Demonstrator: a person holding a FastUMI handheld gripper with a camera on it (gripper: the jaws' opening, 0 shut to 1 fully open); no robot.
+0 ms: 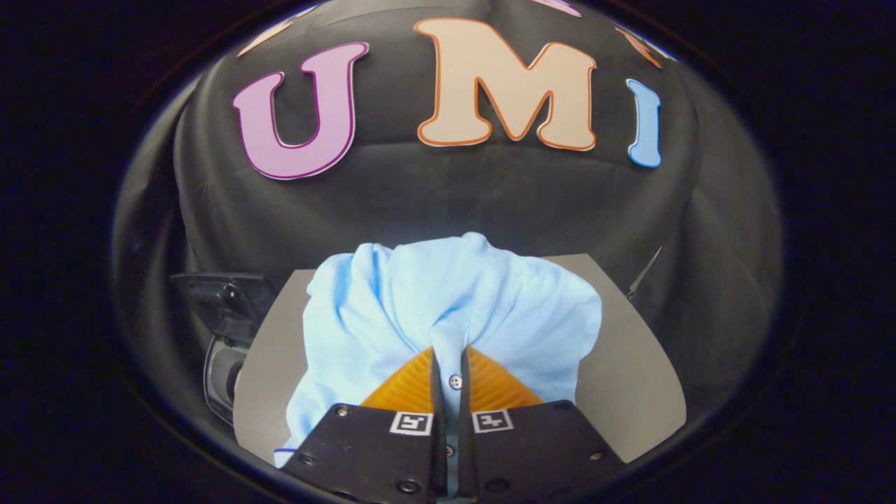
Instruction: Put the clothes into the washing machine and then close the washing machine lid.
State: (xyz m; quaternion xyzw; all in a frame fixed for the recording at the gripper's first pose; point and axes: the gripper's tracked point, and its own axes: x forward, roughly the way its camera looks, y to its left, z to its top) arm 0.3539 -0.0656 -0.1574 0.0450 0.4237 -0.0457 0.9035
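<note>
A light blue shirt (448, 301) lies bunched on a grey tabletop (630, 378). My gripper (450, 357) is shut on the shirt: both fingers pinch a fold of its buttoned placket, and a white button shows in the thin slit between them. The cloth rises in a gathered ridge just ahead of the fingertips and spreads out to both sides. To the left of the table, lower down, part of a dark washing machine (224, 329) shows, with a dark raised lid and a rounded opening below it.
The grey table's front and right edges are near, with black cloth beyond them. A thin dark rod (644, 276) stands off the table's far right corner. Bare table surface lies right of the shirt.
</note>
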